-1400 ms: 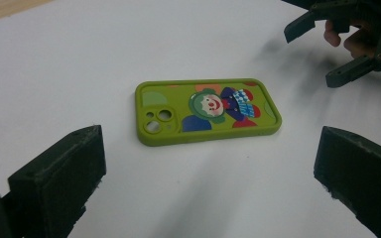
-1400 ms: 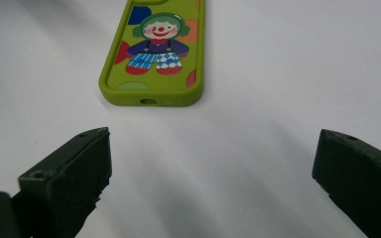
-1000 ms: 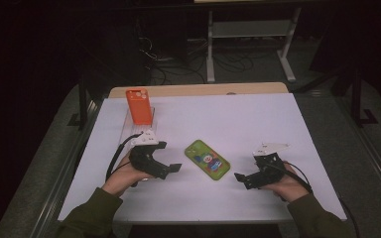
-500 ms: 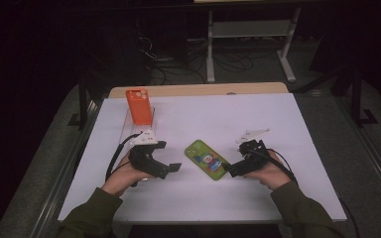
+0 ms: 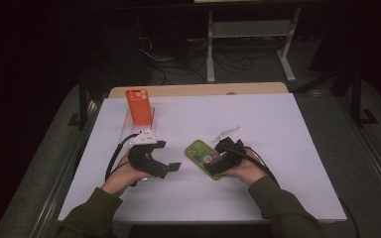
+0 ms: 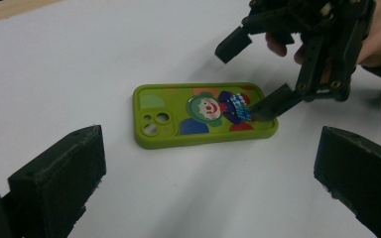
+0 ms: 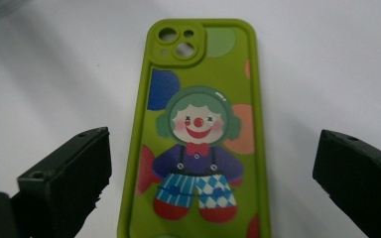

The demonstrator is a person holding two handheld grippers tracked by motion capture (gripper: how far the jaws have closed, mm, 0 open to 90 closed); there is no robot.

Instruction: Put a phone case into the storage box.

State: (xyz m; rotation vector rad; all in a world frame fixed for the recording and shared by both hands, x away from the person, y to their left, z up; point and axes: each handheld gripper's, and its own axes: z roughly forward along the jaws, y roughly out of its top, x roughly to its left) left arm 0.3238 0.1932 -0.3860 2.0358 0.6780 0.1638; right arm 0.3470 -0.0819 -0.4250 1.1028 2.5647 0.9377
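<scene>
A green phone case (image 5: 197, 150) with a clown picture lies flat, camera holes up, in the middle of the white table (image 5: 278, 129). My right gripper (image 5: 217, 159) is open at the case's lower end. In the right gripper view its jaws stand either side of the case (image 7: 198, 134) without pressing it. My left gripper (image 5: 167, 155) is open a short way left of the case, holding nothing. The left gripper view looks at the case (image 6: 178, 121) and shows the right gripper (image 6: 253, 74), with one jaw low by the case's end.
An orange phone case (image 5: 139, 105) stands upright on a white stand at the back left. A wooden edge (image 5: 198, 90) runs along the table's far side. Beyond it are a dark floor, cables and a metal frame (image 5: 248, 29).
My right gripper has moved left and forward from the table's right side to the green case, and its jaws now straddle the case's end. The left gripper has stayed put.
</scene>
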